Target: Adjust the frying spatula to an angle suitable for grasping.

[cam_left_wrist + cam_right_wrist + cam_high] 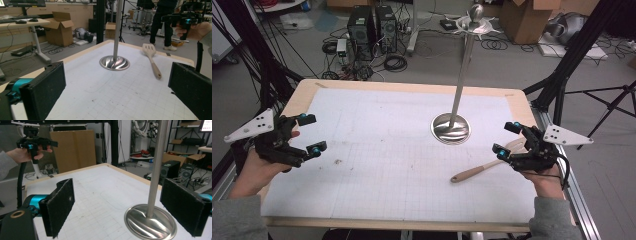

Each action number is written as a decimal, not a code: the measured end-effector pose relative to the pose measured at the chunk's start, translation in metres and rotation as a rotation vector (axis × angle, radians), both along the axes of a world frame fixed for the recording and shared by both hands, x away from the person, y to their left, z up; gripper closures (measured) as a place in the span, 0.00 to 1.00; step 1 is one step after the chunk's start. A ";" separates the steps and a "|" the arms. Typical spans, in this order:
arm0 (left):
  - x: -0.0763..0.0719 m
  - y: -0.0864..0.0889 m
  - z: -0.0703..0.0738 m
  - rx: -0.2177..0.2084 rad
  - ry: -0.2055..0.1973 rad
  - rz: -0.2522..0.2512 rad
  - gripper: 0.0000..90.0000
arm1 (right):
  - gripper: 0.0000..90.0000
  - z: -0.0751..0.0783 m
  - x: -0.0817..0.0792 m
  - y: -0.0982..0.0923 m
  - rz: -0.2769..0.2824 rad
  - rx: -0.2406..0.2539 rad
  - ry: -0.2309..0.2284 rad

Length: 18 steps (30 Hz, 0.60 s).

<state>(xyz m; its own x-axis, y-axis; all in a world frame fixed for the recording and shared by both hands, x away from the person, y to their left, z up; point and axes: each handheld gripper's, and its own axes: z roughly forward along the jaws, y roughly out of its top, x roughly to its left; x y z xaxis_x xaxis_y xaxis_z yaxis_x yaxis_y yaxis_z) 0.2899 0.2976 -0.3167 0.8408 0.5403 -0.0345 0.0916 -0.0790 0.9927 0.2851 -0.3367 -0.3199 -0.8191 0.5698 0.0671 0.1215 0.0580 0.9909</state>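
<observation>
Nothing picked up yet, by the look of it. The wooden spatula [484, 167] lies flat on the table, handle pointing toward the person's side, slotted head toward the right edge, right under the right gripper [503, 139]. That gripper hangs just above the spatula's head end with jaws spread wide and nothing between them; from the high view I can't tell if it touches the wood. The left gripper [311, 134] is held off at the left edge, well apart from everything, jaws also wide and empty.

My read: this is the very start. Likely job is hanging the spatula on the metal stand [452, 127], whose pole rises from a round shiny base to hooks on top. All of it is left: grab, lift, hook.

In the left gripper view the spatula [152, 60] sits just beside the stand's base [114, 62], apart from it, not touching. In the right gripper view the stand's pole [157, 167] runs up between the two black pads, farther off.

Surface: wooden table [412, 86] covered by a white gridded mat [387, 160], a few small dark smudges on it.

Room: cluttered lab floor, computer towers [371, 30], cables, cardboard boxes [527, 17], black frame posts. Another person stands in the background in the left gripper view.
</observation>
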 end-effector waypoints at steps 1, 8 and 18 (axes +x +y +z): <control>0.000 0.000 0.000 0.000 0.000 0.000 0.02 | 0.13 0.000 0.001 0.000 0.002 -0.001 0.006; -0.002 0.004 -0.001 -0.008 0.004 0.018 0.02 | 0.13 -0.003 0.008 0.003 0.003 0.000 0.025; -0.001 0.003 -0.004 -0.003 0.017 0.018 0.02 | 0.28 -0.009 0.011 0.006 0.059 -0.024 0.067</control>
